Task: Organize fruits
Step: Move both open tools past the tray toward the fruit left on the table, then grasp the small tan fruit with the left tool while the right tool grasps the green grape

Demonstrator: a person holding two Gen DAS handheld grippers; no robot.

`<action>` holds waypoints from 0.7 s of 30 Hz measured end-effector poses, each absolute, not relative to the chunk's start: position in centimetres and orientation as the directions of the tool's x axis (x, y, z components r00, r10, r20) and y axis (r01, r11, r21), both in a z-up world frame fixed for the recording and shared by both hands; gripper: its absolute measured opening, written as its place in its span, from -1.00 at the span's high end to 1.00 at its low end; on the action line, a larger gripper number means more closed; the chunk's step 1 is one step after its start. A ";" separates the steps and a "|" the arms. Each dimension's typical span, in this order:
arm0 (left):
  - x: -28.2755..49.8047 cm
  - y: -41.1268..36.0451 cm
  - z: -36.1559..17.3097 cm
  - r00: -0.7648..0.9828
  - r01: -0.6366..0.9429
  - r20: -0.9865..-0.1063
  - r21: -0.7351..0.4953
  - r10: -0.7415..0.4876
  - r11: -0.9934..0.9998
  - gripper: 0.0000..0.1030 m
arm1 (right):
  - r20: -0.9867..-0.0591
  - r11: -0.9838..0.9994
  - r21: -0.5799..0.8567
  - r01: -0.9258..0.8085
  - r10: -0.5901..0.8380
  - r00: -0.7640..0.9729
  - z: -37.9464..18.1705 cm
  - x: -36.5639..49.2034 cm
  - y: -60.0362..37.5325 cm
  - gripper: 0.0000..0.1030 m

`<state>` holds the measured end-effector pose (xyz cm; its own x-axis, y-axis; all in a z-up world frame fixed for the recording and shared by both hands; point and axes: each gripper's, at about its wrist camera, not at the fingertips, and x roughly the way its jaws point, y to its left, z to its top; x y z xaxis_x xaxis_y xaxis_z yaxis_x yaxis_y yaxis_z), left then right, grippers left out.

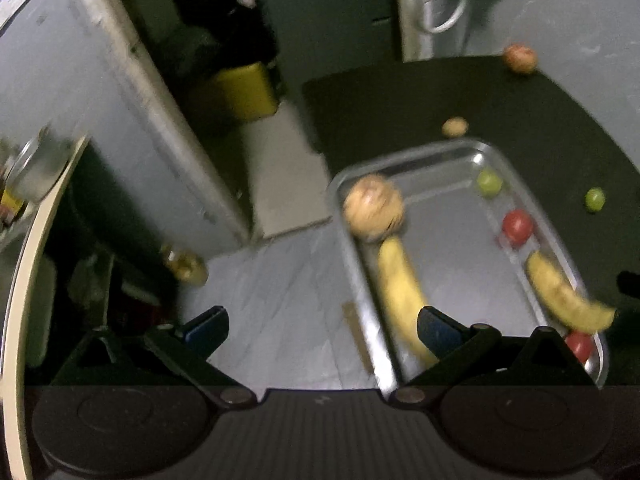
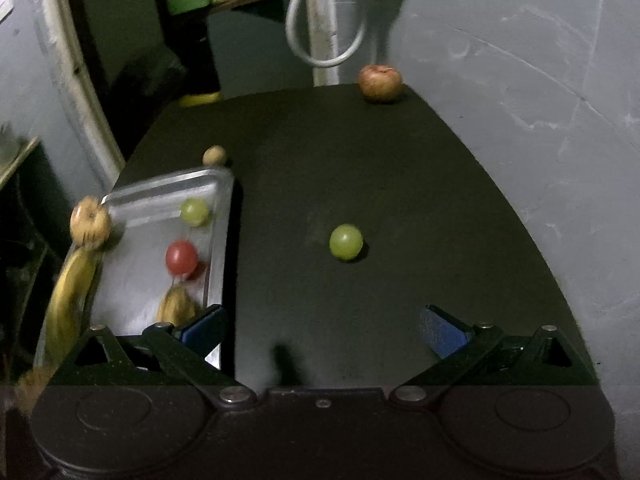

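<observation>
Where grey walls close in: black tabletop, steel tray.

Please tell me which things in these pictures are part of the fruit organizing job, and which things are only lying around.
Part of the job:
metal tray
two bananas
red tomatoes
green grape in tray
green grape on mat
reddish apple
small tan fruit
pale round fruit

Only lying around:
white cable loop
yellow container

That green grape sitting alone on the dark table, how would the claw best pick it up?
Grip the green grape across its round middle, coming from above with the open right gripper, one finger on each side. It is smooth and round, so it could roll. Nothing touches it.
</observation>
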<state>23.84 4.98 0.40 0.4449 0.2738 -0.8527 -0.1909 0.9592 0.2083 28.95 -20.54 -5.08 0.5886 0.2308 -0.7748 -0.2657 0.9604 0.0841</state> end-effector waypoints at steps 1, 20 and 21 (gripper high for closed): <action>24.8 4.7 0.6 0.462 -0.167 -0.847 0.208 0.263 0.964 -0.99 | -0.771 0.963 0.096 -0.252 0.232 0.593 -5.1 29.2 -20.5 -0.98; 41.0 0.3 -3.6 0.578 0.159 -0.815 0.070 -0.036 0.985 -0.99 | -0.747 0.978 0.210 0.007 0.155 0.646 -8.1 33.1 -18.3 -0.51; 41.5 0.3 -4.0 0.573 0.164 -0.818 0.065 -0.041 0.984 -0.99 | -0.745 0.977 0.211 0.019 0.148 0.651 -8.3 33.2 -18.2 -0.48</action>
<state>41.47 0.27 -4.01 0.5735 -0.0412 -0.8182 0.1635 0.9844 0.0651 33.19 -18.18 -8.29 0.6506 0.1483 -0.7448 0.0192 0.9772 0.2113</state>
